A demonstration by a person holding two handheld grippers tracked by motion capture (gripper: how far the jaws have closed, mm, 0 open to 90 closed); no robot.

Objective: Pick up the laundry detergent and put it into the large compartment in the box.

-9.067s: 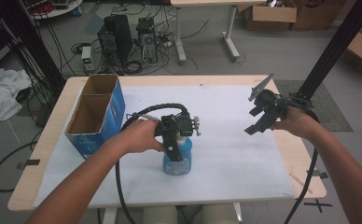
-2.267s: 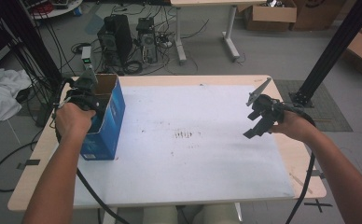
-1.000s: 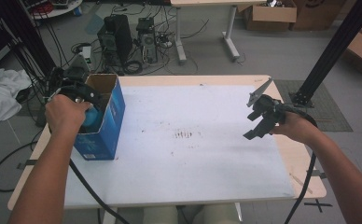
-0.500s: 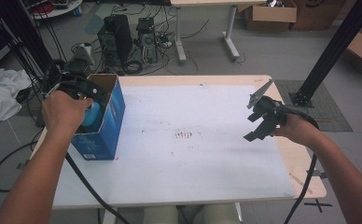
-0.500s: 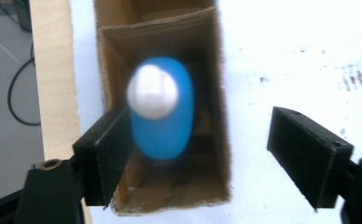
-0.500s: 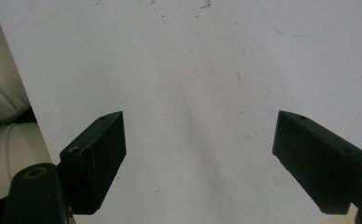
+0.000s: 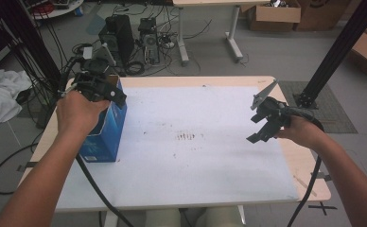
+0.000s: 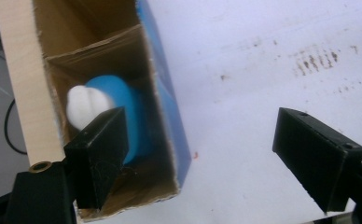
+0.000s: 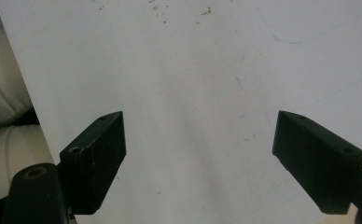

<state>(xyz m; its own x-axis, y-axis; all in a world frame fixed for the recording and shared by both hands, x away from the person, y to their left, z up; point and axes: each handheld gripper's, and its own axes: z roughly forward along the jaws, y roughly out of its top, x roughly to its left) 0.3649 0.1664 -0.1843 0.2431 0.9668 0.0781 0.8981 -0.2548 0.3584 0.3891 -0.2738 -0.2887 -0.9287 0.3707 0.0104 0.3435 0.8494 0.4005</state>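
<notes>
At the left edge of the frame in the high view, your left tool (image 7: 109,92) hangs over the tall blue cardboard box with the open brown top (image 7: 107,137), its jaws spread wide with nothing between them; they have just been opening. Seen along those jaws in the left gripper view, the blue plastic bottle with the white cap (image 8: 109,105) lies tilted inside the nearer compartment of the box (image 8: 166,107), below the left tool (image 8: 214,154) and apart from both pads. Your right tool (image 7: 263,124) hovers above the white worktop (image 7: 205,165) at the right of the frame, jaws also wide apart and holding nothing, as the right gripper view (image 9: 198,158) confirms.

Judged from its look, the bottle is light, smooth and fairly stiff, likely slippery on its rounded sides; take it across the body just under the cap if you must lift it again, since the box walls leave little room.

Nine seconds earlier the bottle stood mid-worktop in your left tool's grip. It now rests in the box, and your left hand has drawn up and away; the right has hardly stirred.
</notes>
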